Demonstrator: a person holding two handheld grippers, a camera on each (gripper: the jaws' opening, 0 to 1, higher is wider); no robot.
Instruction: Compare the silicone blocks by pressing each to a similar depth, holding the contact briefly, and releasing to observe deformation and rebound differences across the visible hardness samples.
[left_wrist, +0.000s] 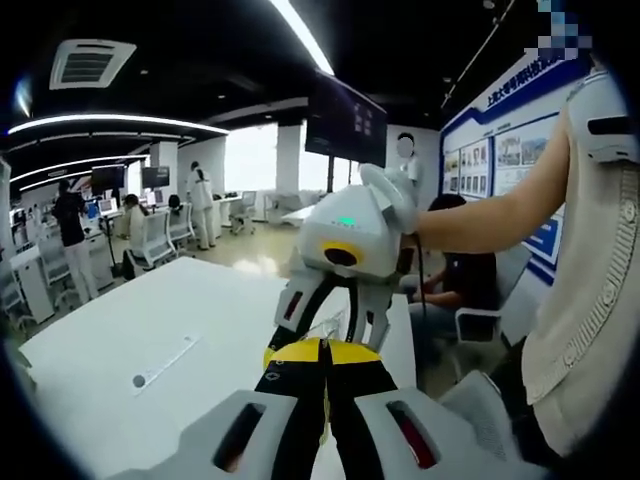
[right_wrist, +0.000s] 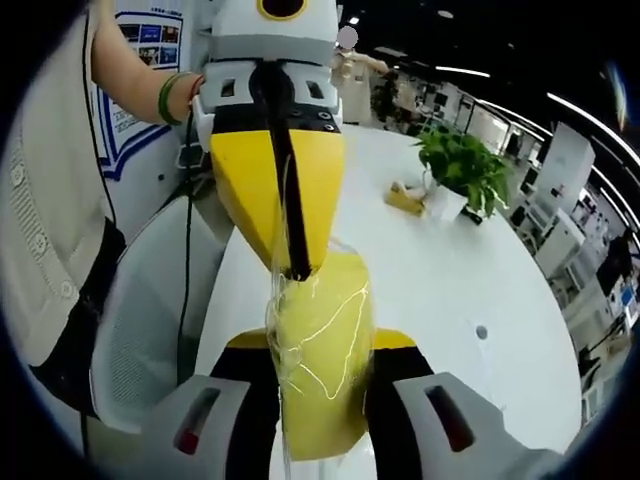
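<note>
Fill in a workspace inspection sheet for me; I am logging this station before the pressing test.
Surface: white table, mostly bare.
Job's things: a yellow block in clear wrap held between both grippers above the table edge.
Clutter: potted plant with a small yellow item beside it; a flat strip lying on the table.
Grippers: right gripper clamps the block; left gripper is shut, pinching the wrap's top.
Cables: a dark cable hangs beside the person.
Surroundings: open office, desks, chairs, people, wall posters.
</note>
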